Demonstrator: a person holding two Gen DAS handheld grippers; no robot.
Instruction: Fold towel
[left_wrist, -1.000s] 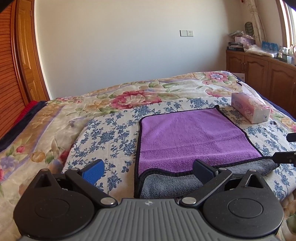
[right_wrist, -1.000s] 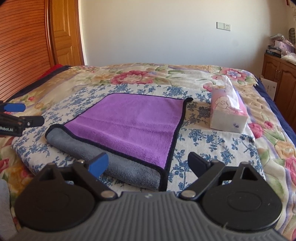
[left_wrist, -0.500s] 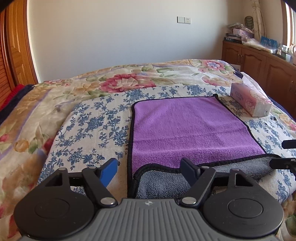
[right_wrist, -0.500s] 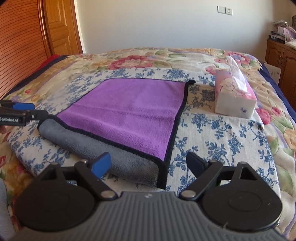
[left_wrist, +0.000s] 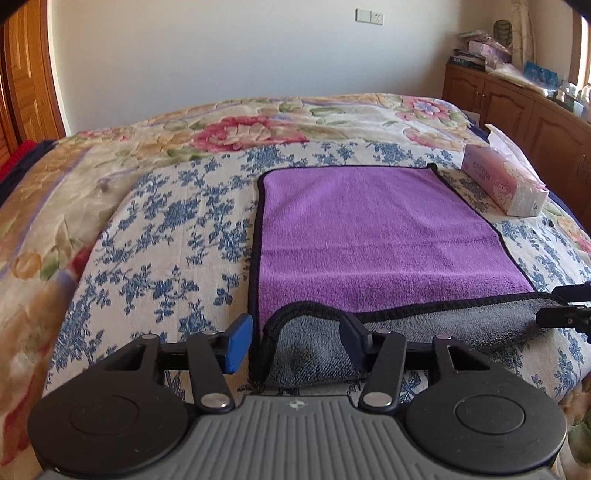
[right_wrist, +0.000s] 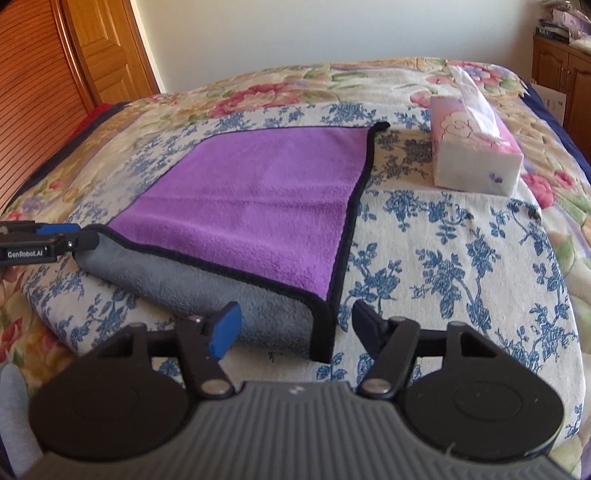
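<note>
Towel (left_wrist: 376, 229): spread purple side up across the middle of both frames on the blue-flowered sheet (left_wrist: 159, 236); near hem turned back to show grey along the bottom.
Left gripper (left_wrist: 295, 334): released, jaws spread wide around the near-left grey corner at lower centre, gripping nothing.
Right gripper (right_wrist: 293, 330): likewise spread, straddling the black-edged near-right corner at lower centre, nothing pinched.
Corner risk: grey flap rolled and thick, so closing may catch only the top layer and leave a skewed fold.
Sheet risk: sheet just under both corners, likely dragged up if jaws dip low.
Uneven lift: unmatched grips would probably twist the hem.
Tissue box (right_wrist: 476, 155): right of the towel's far corner, apart from it; could be brushed by a wide carry.
</note>
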